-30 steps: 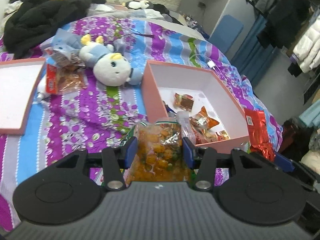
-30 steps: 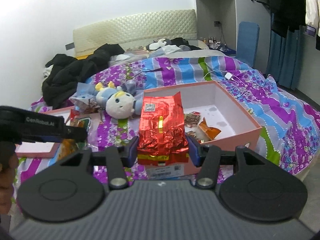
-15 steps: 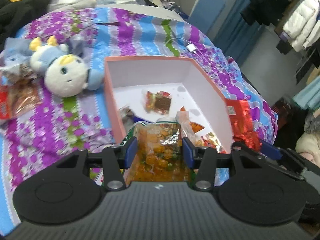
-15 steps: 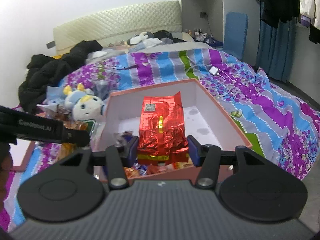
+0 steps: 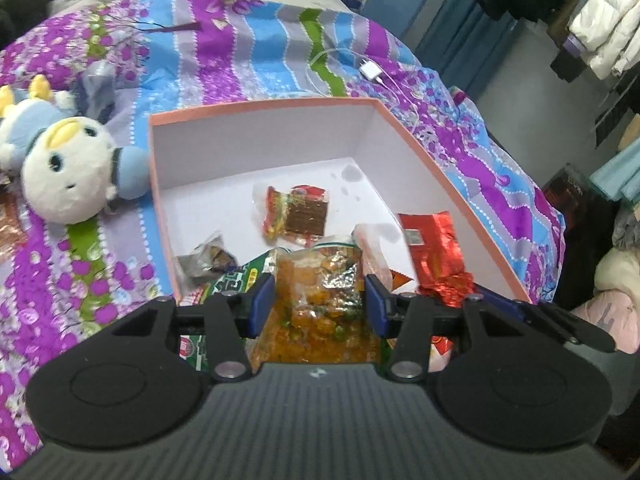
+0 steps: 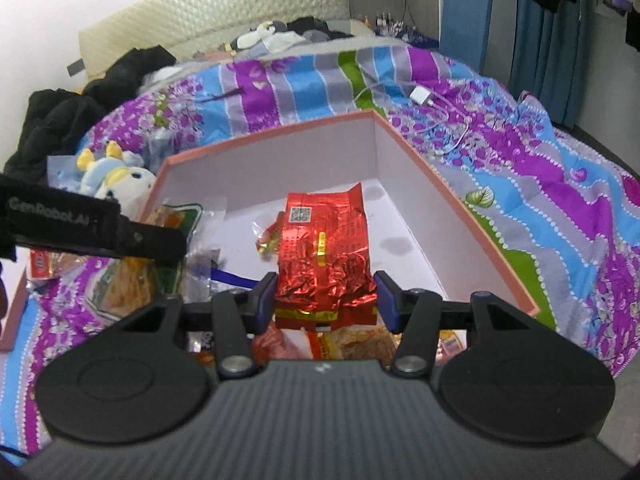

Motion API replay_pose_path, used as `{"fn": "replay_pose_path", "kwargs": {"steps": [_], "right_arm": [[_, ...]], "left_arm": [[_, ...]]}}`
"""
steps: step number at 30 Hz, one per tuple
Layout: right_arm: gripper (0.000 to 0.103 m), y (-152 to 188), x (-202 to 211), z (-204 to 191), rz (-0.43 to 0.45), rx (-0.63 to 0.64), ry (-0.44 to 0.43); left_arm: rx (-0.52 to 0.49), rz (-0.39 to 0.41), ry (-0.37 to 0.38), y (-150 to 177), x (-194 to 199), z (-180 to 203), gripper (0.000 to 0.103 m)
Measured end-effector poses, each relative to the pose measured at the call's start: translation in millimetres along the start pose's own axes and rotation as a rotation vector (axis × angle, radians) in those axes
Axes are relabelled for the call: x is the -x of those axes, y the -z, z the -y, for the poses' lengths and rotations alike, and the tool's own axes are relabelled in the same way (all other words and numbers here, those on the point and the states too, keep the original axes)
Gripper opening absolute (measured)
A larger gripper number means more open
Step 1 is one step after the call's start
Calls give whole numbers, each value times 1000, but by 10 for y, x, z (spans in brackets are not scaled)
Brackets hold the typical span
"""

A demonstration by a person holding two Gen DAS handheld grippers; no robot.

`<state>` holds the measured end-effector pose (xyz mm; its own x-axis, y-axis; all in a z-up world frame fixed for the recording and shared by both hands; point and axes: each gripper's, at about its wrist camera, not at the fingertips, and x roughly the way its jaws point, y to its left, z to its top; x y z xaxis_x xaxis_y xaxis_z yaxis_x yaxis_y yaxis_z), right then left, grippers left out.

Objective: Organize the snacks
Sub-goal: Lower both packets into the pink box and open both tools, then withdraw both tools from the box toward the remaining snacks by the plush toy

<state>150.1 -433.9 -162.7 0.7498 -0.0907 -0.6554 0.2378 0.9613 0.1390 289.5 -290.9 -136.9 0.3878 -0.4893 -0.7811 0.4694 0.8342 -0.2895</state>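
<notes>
While both tongs carry a snack apiece, the move ahead turns on how each load sits over the box (image 5: 452, 184). The left tongs (image 5: 320, 306) pinch an orange bag (image 5: 320, 300) across its width, its long axis running forward along the fingers, its top edge reaching over the near wall of the box. The right tongs (image 6: 326, 300) pinch a red foil pack (image 6: 324, 256) low on its body, the pack standing upright with its long axis vertical and its code label facing the camera. In the right view the pack hangs over the near part of the white box floor, with the open interior ahead and below; in the left view the same pack shows just right of the orange bag, inside the box outline. So both loads are above or at the near end of the box, and release looks like the step in hand; the right side seems a little deeper in. Further out, several small packets (image 5: 298, 216) already lie on the box floor, toward its near half, leaving the far half bare. Beyond the box's left wall a plush toy (image 5: 68, 168) rests on the striped bed (image 5: 248, 48), and a white charger (image 6: 422, 96) lies on the cover past the far right corner.
</notes>
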Motion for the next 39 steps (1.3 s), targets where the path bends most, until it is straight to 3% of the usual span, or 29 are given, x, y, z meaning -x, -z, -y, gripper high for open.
{"fn": "replay_pose_path", "kwargs": {"steps": [5,9,11,16,39], "right_arm": [[55,-38,-261,42,-35,-19,0],[58,-35,-394,76,-66,-44,16],[63,-23,-411,82,-70,-48,30],[63,-14,-321,37,-67,-50,32],[63,122,1207,-582,114,-15,-68]], "left_arm": [[-16,-14,-15,-141,-262,3,55],[-17,-43,1,-202,-380,-43,63],[-5,-39,-3,-175,-367,-76,64],[15,-30,-9,-98,-211,-158,64],[13,198,-89,768,1854,-46,64]]}}
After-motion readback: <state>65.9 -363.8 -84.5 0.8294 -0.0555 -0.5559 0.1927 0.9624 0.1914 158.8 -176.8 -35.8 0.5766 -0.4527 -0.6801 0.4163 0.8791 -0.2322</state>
